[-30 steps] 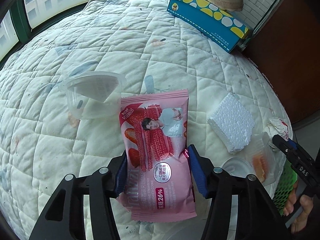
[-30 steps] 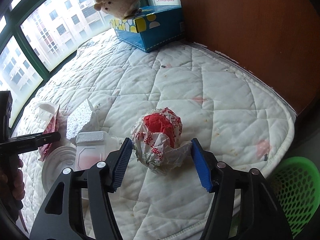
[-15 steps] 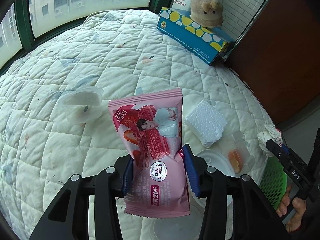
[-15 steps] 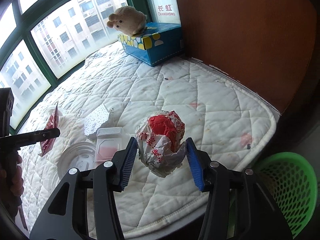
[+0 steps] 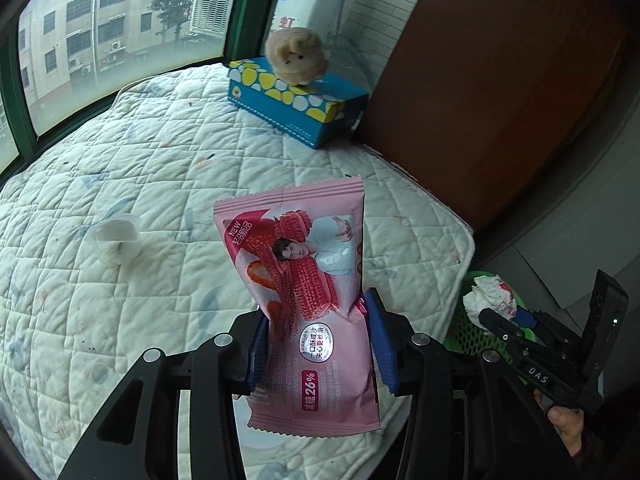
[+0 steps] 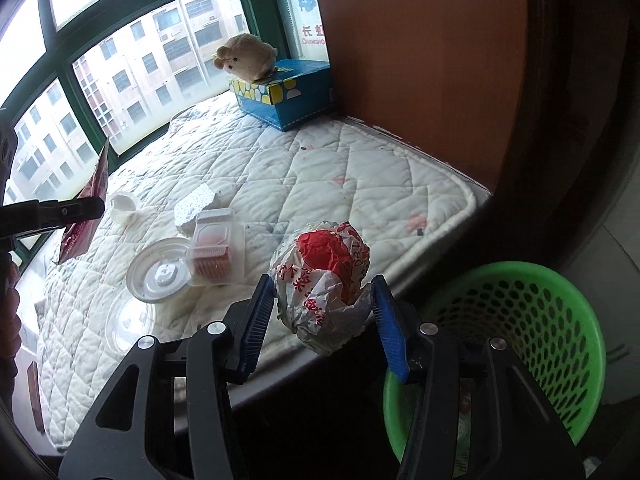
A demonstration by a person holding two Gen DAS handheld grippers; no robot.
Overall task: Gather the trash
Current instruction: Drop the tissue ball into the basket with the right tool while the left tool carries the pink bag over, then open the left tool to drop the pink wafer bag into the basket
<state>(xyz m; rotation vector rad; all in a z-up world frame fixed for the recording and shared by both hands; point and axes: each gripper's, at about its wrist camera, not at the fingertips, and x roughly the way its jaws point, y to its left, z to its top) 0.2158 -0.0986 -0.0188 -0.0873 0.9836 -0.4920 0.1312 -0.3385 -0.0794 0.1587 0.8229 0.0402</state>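
Quilted white mattress (image 6: 360,168) fills the bay, stained in spots. Green-framed window (image 6: 120,40) from 9 to 12 o'clock; daylight, apartment blocks outside. Brown wooden panel (image 6: 420,60) at 1–3 o'clock along the mattress edge. White brick wall (image 5: 380,12) at 12 o'clock. Blue box (image 5: 296,104) with plush toy (image 5: 296,58) on top, far corner.

we see a white quilted mattress (image 6: 360,168) with faint stains, set against the window. at its far corner lies a blue box with yellow spots (image 6: 286,94). nearer us a white foam block (image 6: 194,208) lies just beside a clear clamshell container (image 6: 214,246), with a round clear lid (image 6: 160,276) touching it and another lid (image 6: 128,318) close by. a small clear cup (image 5: 116,236) lies apart.
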